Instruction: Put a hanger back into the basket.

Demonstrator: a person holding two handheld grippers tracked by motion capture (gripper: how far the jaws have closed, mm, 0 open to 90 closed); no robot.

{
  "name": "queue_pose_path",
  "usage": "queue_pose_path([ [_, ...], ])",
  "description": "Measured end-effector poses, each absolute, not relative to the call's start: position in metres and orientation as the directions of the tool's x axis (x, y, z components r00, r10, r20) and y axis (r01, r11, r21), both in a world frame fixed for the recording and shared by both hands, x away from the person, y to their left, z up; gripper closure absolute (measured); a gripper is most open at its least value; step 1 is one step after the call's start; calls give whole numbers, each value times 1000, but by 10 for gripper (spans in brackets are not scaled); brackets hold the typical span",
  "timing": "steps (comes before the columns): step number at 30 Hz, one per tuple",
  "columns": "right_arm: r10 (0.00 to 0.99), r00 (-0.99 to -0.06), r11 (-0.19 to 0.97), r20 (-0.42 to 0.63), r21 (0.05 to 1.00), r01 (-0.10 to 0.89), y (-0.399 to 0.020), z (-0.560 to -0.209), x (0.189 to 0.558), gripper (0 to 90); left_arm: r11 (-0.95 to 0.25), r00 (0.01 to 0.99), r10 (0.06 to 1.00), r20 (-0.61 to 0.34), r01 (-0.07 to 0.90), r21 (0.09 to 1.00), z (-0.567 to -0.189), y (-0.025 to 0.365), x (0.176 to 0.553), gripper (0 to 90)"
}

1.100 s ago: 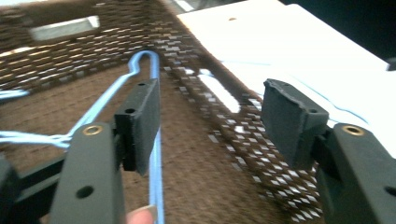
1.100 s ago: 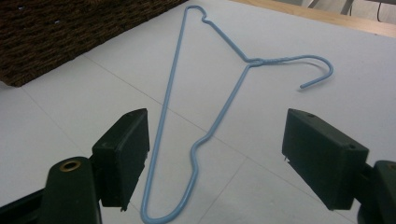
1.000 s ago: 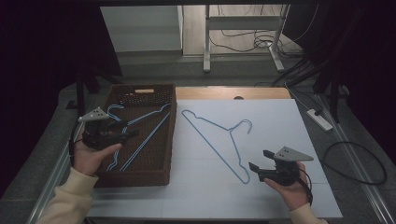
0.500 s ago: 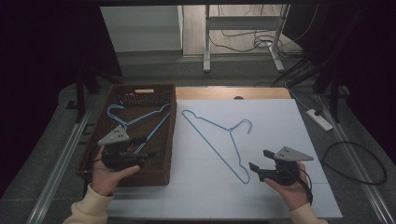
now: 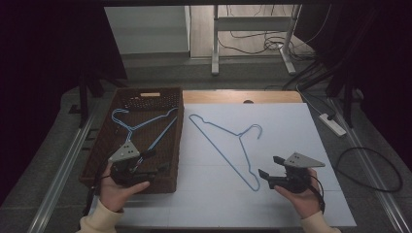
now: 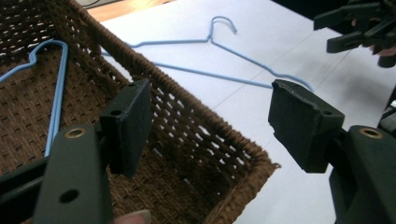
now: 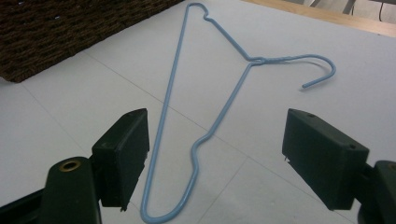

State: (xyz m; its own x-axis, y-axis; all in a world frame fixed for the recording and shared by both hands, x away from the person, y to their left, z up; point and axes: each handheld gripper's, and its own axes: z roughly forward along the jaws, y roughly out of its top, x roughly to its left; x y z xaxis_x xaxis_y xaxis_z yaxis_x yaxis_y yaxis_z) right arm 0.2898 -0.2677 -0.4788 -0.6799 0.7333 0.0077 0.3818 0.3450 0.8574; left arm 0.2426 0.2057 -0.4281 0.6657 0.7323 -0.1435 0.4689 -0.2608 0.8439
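We moved our left gripper [image 5: 154, 163] from the basket's [image 5: 172, 148] far part to its near corner, fingers wide, empty; right gripper [image 5: 268, 167] stayed beside the hanger [image 5: 221, 145], open, empty.

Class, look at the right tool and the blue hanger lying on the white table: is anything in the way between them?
Nothing visible. The right tool is open, and the blue hanger lies flat on the bare white table just ahead of its jaws.
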Motion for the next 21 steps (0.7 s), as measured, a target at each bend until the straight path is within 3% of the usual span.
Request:
queue_pose_path([
  [12, 731, -683, 366, -6, 848, 384, -262, -480, 291, 246, -247, 667, 729, -152, 464, 850, -428, 207, 245, 311],
  [21, 695, -719, 426, -13, 813, 398, -235, -482, 300, 342, -250, 677, 719, -158, 464, 850, -428, 206, 245, 310],
])
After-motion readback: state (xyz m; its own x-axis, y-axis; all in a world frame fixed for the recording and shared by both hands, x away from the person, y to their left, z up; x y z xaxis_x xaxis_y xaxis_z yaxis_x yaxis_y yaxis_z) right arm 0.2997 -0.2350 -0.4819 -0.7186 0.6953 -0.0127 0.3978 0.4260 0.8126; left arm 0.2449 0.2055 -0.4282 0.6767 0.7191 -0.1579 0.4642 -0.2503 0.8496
